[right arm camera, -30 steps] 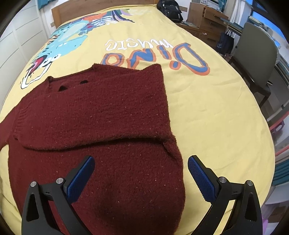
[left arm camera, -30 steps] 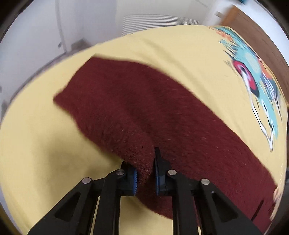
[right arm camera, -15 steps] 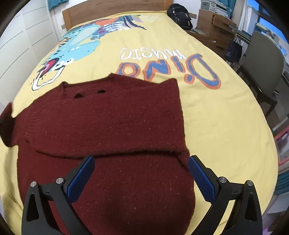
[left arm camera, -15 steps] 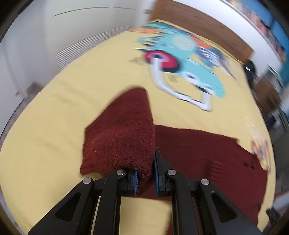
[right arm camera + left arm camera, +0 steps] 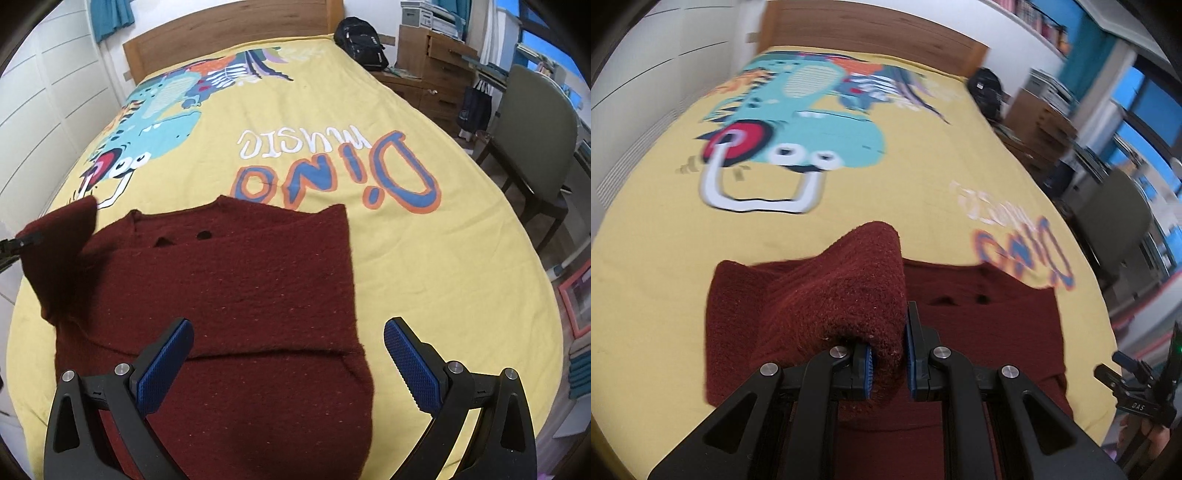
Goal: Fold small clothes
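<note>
Dark red knit sweater [image 5: 236,295] lies spread on the bed, over a yellow bedspread [image 5: 424,266] printed with a dinosaur and lettering; neckline points toward the headboard [image 5: 229,40]. Right-hand sleeve looks already folded in: it lies as a flat band across the chest, its lower edge a straight ridge just ahead of the right gripper [image 5: 288,365]. That gripper hangs over the lower body of the garment with jaws spread wide, nothing between the blue pads, touching no cloth as far as the view shows. Left gripper [image 5: 889,363] has its pads pressed together, pinching the left sleeve [image 5: 849,291] near its cuff end; the sleeve rises off the bed in a raised hump, draped back toward the shoulder. From the right wrist view the same sleeve stands lifted at the far left edge, clear of the bedspread. Judgement: fold is partway. One sleeve is in, the second is held up but not yet laid across the chest. Left to do, presumably: lay that sleeve flat, release it, then bring the hem up toward the collar. A chair [image 5: 535,125] stands beside the bed, well apart.
</note>
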